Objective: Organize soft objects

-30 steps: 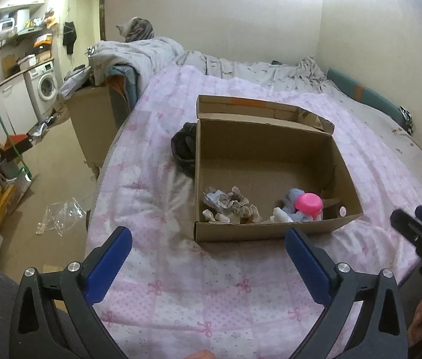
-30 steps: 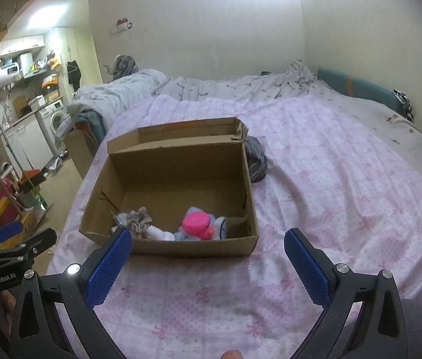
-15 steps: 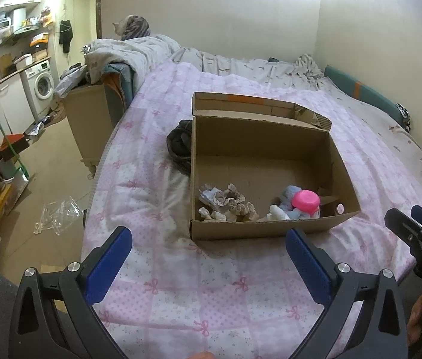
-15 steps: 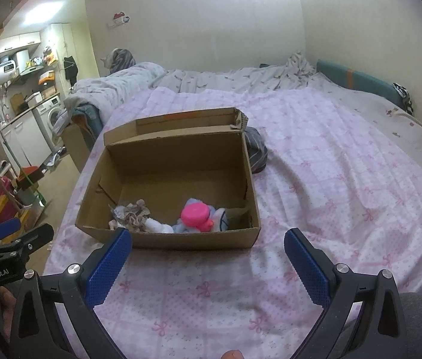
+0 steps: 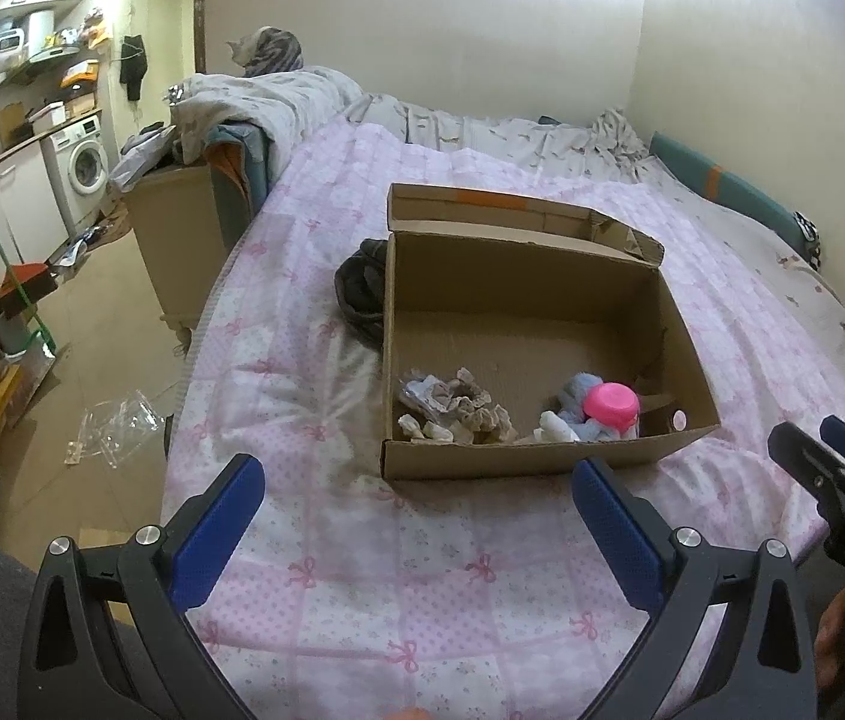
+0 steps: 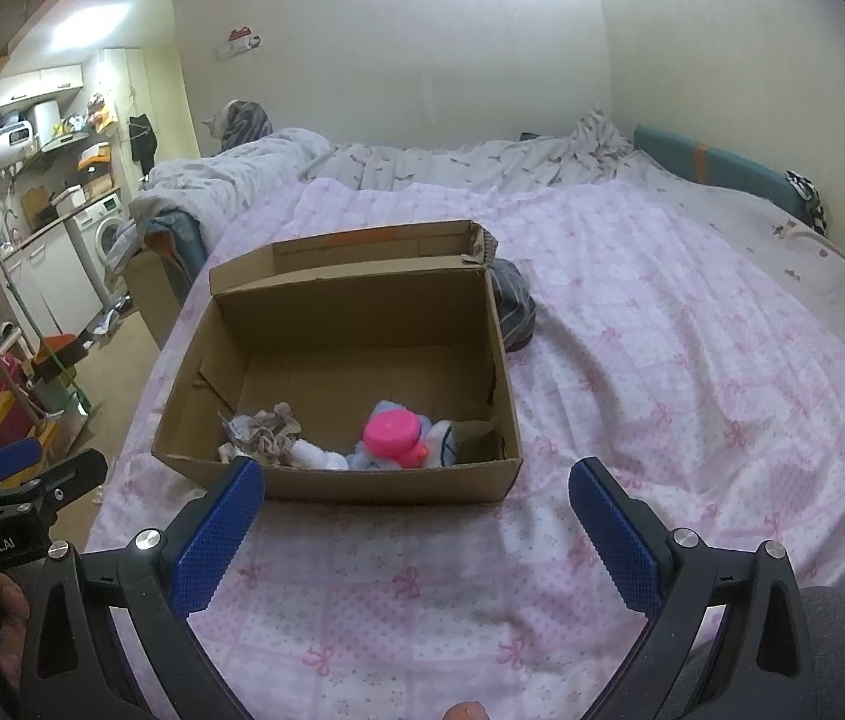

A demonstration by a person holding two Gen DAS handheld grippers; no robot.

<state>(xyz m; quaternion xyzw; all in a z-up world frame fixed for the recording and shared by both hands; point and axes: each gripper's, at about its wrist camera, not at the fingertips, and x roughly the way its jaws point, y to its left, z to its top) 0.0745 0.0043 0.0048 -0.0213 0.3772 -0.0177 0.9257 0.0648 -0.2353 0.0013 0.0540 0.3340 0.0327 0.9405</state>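
Observation:
An open cardboard box (image 5: 518,456) (image 6: 332,486) sits on the pink quilted bed. Inside lie a grey-beige crumpled cloth bundle (image 5: 458,405) (image 6: 266,435) and a blue and white plush with a pink cap (image 5: 602,411) (image 6: 398,435). A dark folded garment (image 5: 362,294) (image 6: 512,312) lies on the bed against the box's outer side. My left gripper (image 5: 416,504) is open and empty, just short of the box's near wall. My right gripper (image 6: 416,504) is open and empty, also in front of the box. Each gripper shows at the edge of the other's view.
The bed (image 5: 452,570) (image 6: 692,330) stretches right and back, with a rumpled grey duvet (image 5: 278,96) at its head. A wooden cabinet (image 5: 182,240) stands left of the bed. The floor on the left holds clear plastic wrap (image 5: 116,426), a washing machine (image 5: 86,168) and clutter.
Both grippers have pulled back a little and risen, so the box sits slightly farther away. Both stay open and empty. The box's contents have not moved.

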